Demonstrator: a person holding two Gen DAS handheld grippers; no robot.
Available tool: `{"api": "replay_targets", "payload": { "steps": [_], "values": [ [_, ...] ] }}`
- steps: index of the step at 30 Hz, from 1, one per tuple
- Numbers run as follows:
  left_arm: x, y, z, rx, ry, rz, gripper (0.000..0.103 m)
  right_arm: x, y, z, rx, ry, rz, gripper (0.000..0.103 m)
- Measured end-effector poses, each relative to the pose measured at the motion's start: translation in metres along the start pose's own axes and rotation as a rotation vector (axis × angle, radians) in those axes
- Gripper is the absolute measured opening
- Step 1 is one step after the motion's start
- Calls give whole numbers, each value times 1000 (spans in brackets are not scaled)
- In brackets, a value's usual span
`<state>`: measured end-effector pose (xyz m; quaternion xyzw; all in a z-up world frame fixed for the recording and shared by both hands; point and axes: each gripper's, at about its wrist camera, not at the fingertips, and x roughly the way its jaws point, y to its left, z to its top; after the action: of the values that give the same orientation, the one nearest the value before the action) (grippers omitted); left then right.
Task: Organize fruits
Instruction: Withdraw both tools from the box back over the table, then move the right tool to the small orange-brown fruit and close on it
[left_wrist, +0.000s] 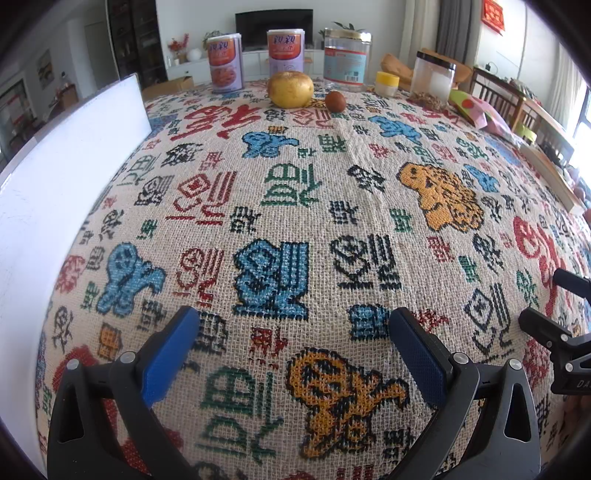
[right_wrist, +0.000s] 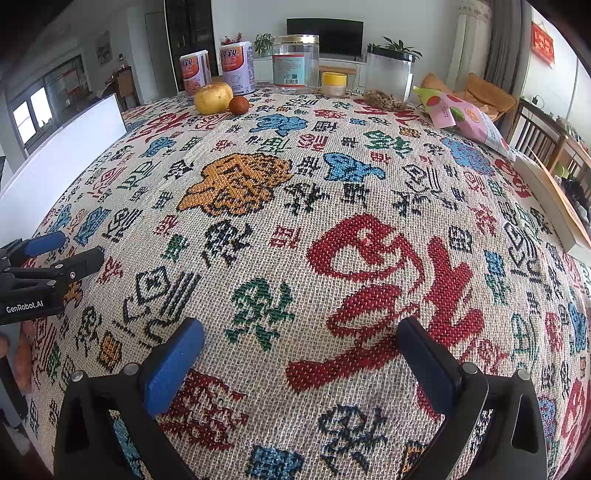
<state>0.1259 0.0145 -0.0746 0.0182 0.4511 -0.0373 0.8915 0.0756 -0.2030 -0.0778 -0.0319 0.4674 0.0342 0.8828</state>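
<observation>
The large yellow fruit (left_wrist: 290, 89) sits at the far end of the table, with the small brown fruit (left_wrist: 335, 100) just beside it on its right; whether the two touch cannot be told. Both rest on the woven tablecloth (left_wrist: 295, 221), in front of two printed cans (left_wrist: 226, 62) and a clear jar with a gold lid (left_wrist: 346, 59). Further right stand a small yellow-lidded pot (left_wrist: 386, 83) and a black-lidded clear jar (left_wrist: 433, 79), with loose brown bits at its foot that cannot be identified.

The left gripper (left_wrist: 293, 328) is low over the near cloth, jaws spread wide, nothing between them. The right gripper (right_wrist: 301, 341) stands likewise: jaws wide apart and empty. Both are well apart from the fruit.

A white board (left_wrist: 55, 184) stands along the left edge, cut off by the frame. A pink snack bag (right_wrist: 469, 122) lies at the far right; a pale flat board (right_wrist: 557, 203) at the right edge is only partly seen.

Room: television (right_wrist: 325, 37), potted plants, curtains and wooden chairs beyond the table. Fingers (right_wrist: 22, 354) show at the left margin of the right view, mostly cut off.
</observation>
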Motion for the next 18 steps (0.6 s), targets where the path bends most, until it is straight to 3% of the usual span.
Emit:
{"api": "replay_targets", "payload": {
  "steps": [4,8,10,13,18],
  "values": [
    [2,0,1,6,5,-9,102,0,0,0,1,0,0,103],
    [9,9,14,88,25,-38,103,0,0,0,0,1,0,103],
    [13,23,18,79,26,0,103,0,0,0,0,1,0,103],
    [16,44,18,34,7,-34,103,0,0,0,0,1,0,103],
    [16,43,17,33,1,-18,103,4,2,10,-7,39,11,103]
  ]
}}
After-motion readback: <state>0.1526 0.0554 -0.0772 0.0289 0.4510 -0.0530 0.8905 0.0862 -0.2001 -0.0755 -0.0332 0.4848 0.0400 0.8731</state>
